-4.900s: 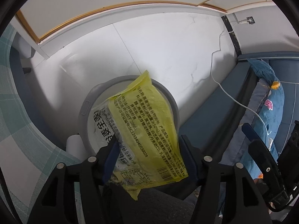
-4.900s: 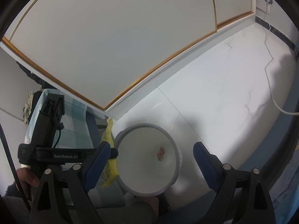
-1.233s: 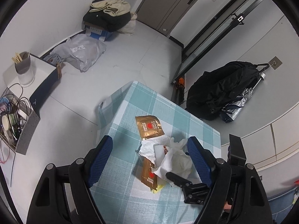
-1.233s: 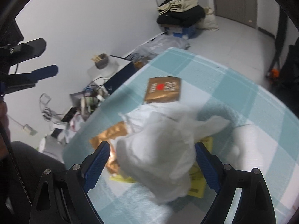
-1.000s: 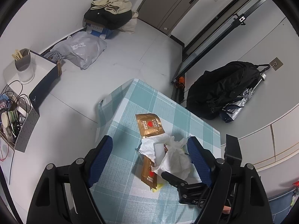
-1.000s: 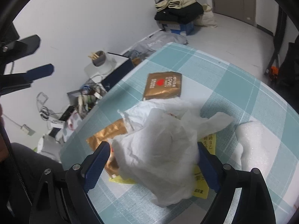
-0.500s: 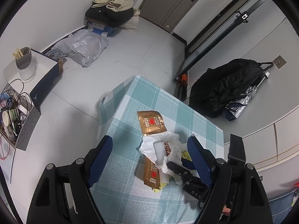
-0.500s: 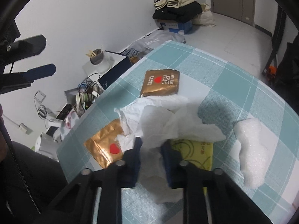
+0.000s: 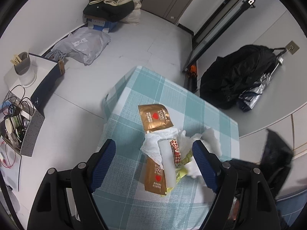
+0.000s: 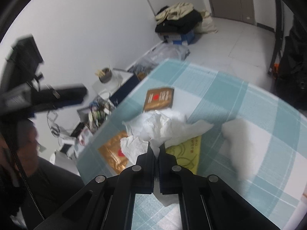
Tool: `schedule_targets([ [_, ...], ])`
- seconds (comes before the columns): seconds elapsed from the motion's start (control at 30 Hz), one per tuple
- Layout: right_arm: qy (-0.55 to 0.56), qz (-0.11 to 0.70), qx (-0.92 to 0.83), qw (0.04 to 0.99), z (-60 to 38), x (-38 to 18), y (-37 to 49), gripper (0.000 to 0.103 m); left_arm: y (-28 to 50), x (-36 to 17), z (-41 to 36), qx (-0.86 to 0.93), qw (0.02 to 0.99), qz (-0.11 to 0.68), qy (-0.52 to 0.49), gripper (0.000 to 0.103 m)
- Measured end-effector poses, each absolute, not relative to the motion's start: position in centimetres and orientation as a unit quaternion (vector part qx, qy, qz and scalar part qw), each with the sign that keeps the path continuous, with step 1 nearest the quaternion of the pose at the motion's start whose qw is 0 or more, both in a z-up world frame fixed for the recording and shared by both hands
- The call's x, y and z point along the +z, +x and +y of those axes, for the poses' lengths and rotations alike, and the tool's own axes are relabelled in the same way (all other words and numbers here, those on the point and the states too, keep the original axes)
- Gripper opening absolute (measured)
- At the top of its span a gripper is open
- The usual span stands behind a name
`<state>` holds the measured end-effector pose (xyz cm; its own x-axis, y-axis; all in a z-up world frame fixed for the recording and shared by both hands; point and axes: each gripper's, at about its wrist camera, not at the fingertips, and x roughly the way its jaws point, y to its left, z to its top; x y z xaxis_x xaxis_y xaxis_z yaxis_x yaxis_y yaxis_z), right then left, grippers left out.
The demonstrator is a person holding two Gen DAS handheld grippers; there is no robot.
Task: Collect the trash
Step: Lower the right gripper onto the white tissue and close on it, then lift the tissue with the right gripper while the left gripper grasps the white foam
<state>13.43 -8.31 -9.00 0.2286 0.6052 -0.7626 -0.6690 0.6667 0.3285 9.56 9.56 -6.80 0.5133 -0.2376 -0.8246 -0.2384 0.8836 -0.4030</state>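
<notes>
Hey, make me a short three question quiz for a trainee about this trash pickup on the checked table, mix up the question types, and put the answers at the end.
1. True or false: the right gripper is shut on the crumpled white tissue.
2. Multiple choice: what lies between the open fingers of the left gripper? A) a glass bottle B) a pile of wrappers and tissue C) a pair of scissors
3. Fill the blank: the brown packet lying flat beyond the tissue shows a red ____ on it.

Key
1. True: the jaws have just been closing and now pinch the tissue.
2. B: the pile lies on the checked tablecloth, untouched by that gripper.
3. heart
</notes>
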Motion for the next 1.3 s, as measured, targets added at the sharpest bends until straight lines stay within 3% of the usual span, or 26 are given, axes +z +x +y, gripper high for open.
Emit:
schedule_targets([
  [0.43,0.001,0.432,0.358,0.828,-14.5,-6.5,15.7,0.002,11.3,-10.3,4.0,-0.029,0.81,0.567,-0.148,0.077],
  [0.5,0.004,0.432,0.353,0.83,-15.1,-6.5,16.0,0.002,11.2,-10.8,3.2,-0.032,0.808,0.575,-0.125,0.072],
  [0.67,0.01,0.433,0.35,0.831,-16.5,-6.3,16.1,0.002,11.1,-12.2,2.5,-0.05,0.796,0.594,-0.109,0.044],
  [0.77,0.011,0.431,0.352,0.831,-16.7,-6.2,16.2,0.002,10.9,-12.6,1.9,-0.053,0.796,0.597,-0.088,0.036],
  [0.9,0.011,0.425,0.356,0.832,-17.0,-5.9,15.8,0.002,10.9,-12.7,1.8,-0.048,0.797,0.598,-0.078,0.029],
  [1.23,0.016,0.422,0.349,0.837,-17.5,-5.7,15.8,0.002,10.4,-12.9,1.7,-0.065,0.796,0.594,-0.102,0.027],
  [1.3,0.013,0.42,0.347,0.838,-17.6,-5.5,15.6,0.002,10.3,-13.1,1.8,-0.067,0.795,0.593,-0.106,0.017],
])
